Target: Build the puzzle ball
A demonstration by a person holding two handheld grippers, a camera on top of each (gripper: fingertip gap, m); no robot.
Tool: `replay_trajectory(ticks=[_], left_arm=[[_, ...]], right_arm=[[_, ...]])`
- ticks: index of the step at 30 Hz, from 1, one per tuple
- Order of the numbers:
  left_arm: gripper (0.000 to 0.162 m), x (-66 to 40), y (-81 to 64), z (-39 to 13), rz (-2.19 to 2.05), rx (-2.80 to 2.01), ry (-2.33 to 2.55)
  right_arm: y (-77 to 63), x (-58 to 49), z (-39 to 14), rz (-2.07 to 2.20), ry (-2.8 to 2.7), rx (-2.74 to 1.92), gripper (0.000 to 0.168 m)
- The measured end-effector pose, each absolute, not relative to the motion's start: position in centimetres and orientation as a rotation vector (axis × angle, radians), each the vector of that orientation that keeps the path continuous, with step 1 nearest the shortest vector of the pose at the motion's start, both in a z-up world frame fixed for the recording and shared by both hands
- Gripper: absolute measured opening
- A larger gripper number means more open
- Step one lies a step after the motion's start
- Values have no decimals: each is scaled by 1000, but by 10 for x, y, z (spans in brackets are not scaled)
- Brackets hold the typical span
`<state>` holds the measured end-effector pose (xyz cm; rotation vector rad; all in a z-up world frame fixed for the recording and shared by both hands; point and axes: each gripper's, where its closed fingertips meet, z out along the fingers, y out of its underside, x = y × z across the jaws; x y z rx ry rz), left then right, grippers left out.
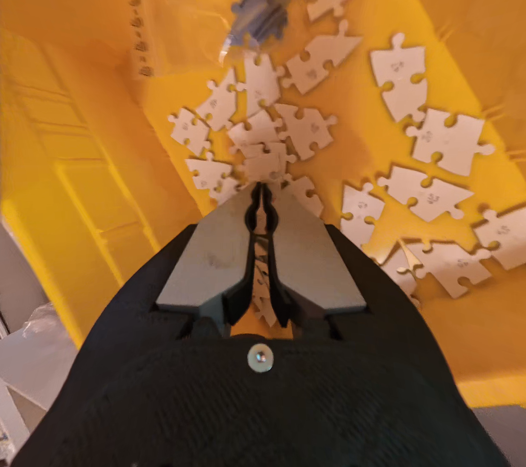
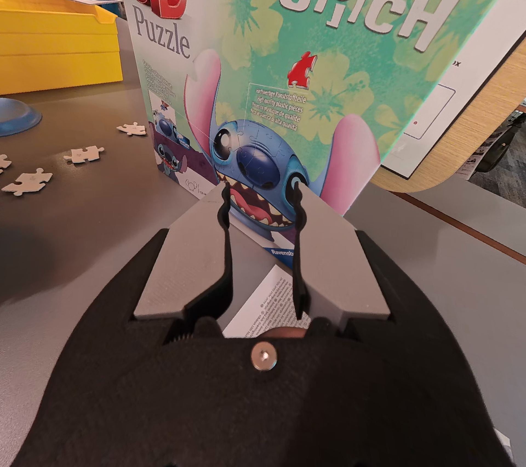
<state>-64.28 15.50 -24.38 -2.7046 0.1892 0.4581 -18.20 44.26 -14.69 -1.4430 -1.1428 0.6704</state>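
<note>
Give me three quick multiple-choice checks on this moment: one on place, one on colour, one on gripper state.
1. Most loose puzzle pieces lie:
A. in the yellow bin
B. on the puzzle box
C. on a blue dish

2. The bagged pieces look:
A. red
B. blue-grey
C. green

3. The right gripper is:
A. shut on a piece
B. open, holding nothing
C. shut on paper

Answers:
1 A, white pieces are spread over the bin's floor.
2 B, that is their colour through the clear bag.
3 B, its fingers stand apart before the box.
</note>
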Motion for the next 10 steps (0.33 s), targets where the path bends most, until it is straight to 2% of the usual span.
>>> replay_trajectory(ticks=[1,5,8,10], left_arm=[[0,-641,155,-243,477,-2699,208],[0,-606,165,-233,186,-2641,239],[0,-639,175,-198,342,-2480,104],[0,-643,166,-199,295,-2519,60]], right_arm=[[443,-182,-147,672,-1142,-1444,42],[443,-182,-148,675,-1143,-1450,42],[443,-183,-149,674,-1147,-1449,42],[443,-183,-151,677,-1147,-1462,41]])
